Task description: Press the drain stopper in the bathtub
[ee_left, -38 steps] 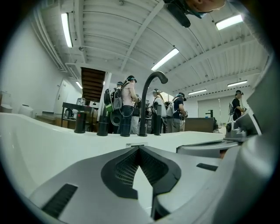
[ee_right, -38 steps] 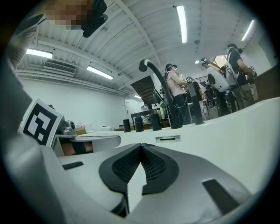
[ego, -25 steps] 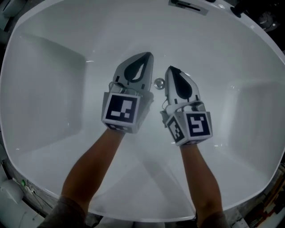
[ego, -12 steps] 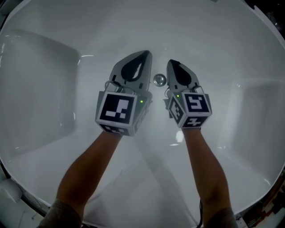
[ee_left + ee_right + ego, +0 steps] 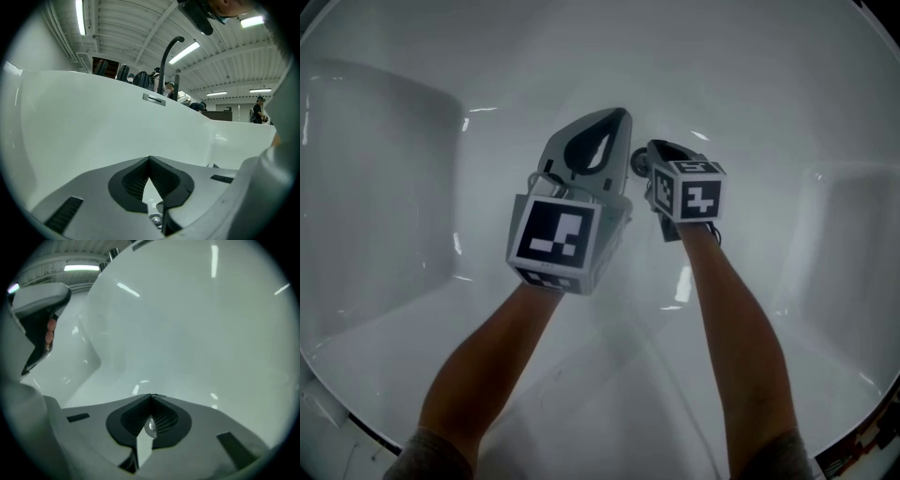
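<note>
The chrome drain stopper [image 5: 637, 162] sits on the white tub floor [image 5: 581, 75], half hidden between my two grippers. My right gripper [image 5: 651, 156] is tipped steeply down with its shut tips right at the stopper; whether they touch it I cannot tell. In the right gripper view the stopper [image 5: 150, 427] shows as a shiny dome through the gap behind the closed tips of the right gripper [image 5: 151, 396]. My left gripper [image 5: 619, 115] hovers just left of the stopper, shut and holding nothing; its tips [image 5: 149, 159] point at the far tub wall.
The tub's curved walls [image 5: 375, 169] rise on all sides. A dark faucet spout [image 5: 168, 51] and an overflow plate [image 5: 153, 99] sit on the far rim. The left gripper's body [image 5: 40, 301] is close on the right gripper's left.
The right gripper has tilted down and shifted left onto the stopper, which is now mostly covered. The left gripper has barely moved. The head view has come closer.
</note>
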### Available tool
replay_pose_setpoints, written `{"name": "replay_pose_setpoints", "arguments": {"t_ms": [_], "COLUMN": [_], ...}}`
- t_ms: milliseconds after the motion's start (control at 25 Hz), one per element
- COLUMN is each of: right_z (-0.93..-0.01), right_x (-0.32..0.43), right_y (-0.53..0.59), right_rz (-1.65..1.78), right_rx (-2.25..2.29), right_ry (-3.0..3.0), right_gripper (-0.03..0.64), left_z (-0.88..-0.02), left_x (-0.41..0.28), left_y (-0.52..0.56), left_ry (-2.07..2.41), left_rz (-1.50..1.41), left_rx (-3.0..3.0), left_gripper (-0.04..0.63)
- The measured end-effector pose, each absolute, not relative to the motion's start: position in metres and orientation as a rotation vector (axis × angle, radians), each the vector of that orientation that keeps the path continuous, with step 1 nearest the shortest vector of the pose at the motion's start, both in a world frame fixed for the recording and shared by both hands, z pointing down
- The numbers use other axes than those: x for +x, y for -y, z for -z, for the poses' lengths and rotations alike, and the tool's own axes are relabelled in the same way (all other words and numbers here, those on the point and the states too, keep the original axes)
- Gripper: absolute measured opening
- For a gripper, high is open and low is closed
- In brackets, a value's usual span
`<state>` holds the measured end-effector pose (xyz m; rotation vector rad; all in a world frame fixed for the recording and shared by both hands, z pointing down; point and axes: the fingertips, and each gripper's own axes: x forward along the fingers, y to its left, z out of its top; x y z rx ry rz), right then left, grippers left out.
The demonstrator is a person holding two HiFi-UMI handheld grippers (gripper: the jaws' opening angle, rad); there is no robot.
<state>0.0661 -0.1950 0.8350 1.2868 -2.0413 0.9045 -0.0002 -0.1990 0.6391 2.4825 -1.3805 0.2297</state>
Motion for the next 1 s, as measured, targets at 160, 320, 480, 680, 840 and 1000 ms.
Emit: {"name": "replay_pose_setpoints", "arguments": {"t_ms": [160, 320, 480, 680, 840, 1000], "right_z": [-0.877, -0.905, -0.912, -0.91, -0.912, -0.916], "right_x": [0.066, 0.072, 0.073, 0.074, 0.073, 0.072], "right_y": [0.177, 0.165, 0.168, 0.169, 0.168, 0.167], "right_rz": [-0.993, -1.016, -1.031, -1.013, -1.022, -0.92], "right_rx": [1.184, 1.148, 1.174, 1.155, 1.139, 1.132], "right_ry": [1.886, 1.783, 1.792, 1.777, 1.753, 1.733], "right_gripper": [-0.002, -0.002, -0.002, -0.002, 0.0, 0.0], "left_z": [-0.651, -0.663, -0.668, -0.674, -0.68, -0.684], "left_x": [0.001, 0.004, 0.006, 0.005, 0.006, 0.007], "left_y": [0.198, 0.195, 0.193, 0.193, 0.191, 0.189], "left_ry": [1.364, 1.339, 1.328, 1.32, 1.31, 1.303], "left_rz": [-0.238, -0.268, -0.269, -0.274, -0.272, -0.279], "left_rx": [2.47, 2.469, 2.47, 2.445, 2.429, 2.437], "left_gripper": [0.002, 0.002, 0.002, 0.002, 0.002, 0.002]}}
